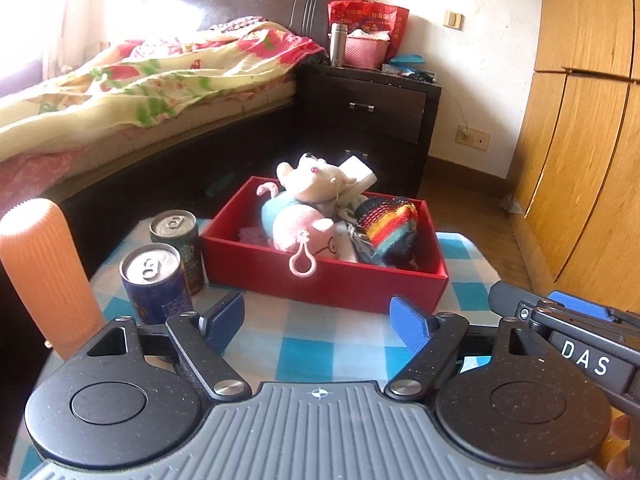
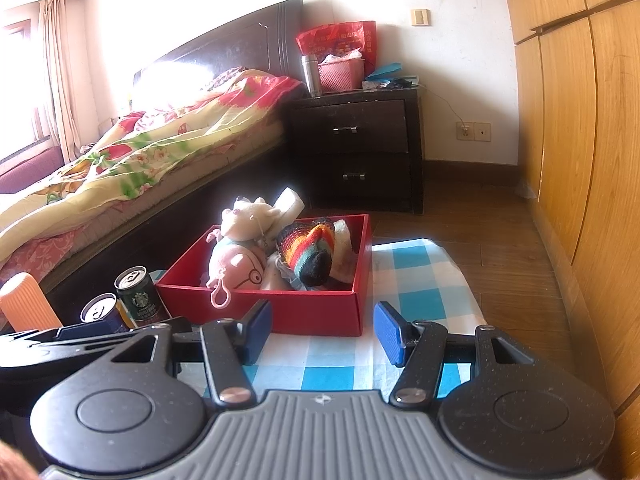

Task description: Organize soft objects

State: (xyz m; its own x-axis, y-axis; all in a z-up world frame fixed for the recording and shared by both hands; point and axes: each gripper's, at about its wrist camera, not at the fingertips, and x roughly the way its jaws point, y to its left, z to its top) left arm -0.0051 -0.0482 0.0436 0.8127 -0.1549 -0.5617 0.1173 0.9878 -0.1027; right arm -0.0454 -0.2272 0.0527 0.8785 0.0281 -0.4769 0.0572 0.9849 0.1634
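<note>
The left gripper [image 1: 318, 320] hangs low over the checked cloth [image 1: 304, 356], its blue pads well apart with nothing between them. The right gripper [image 2: 323, 332] sits just beside it, jaws parted less widely and likewise empty, touching nothing. Ahead of both, the red box [image 1: 320, 276] stands on the cloth and already holds the soft things: a pink plush toy [image 1: 298, 228] with a loop clip hanging over the front wall, a pale plush [image 1: 316, 180] piled on top of it, and a striped knit piece [image 1: 390, 228] to the right. What lies beneath the knit is hard to make out. All of it looks light and squashy; a pinch on the plush body or on a fold of the knit should hold better than the thin clip. Two drink cans [image 1: 160, 276] and an orange ribbed cylinder [image 1: 44, 276] stand left of the box.
</note>
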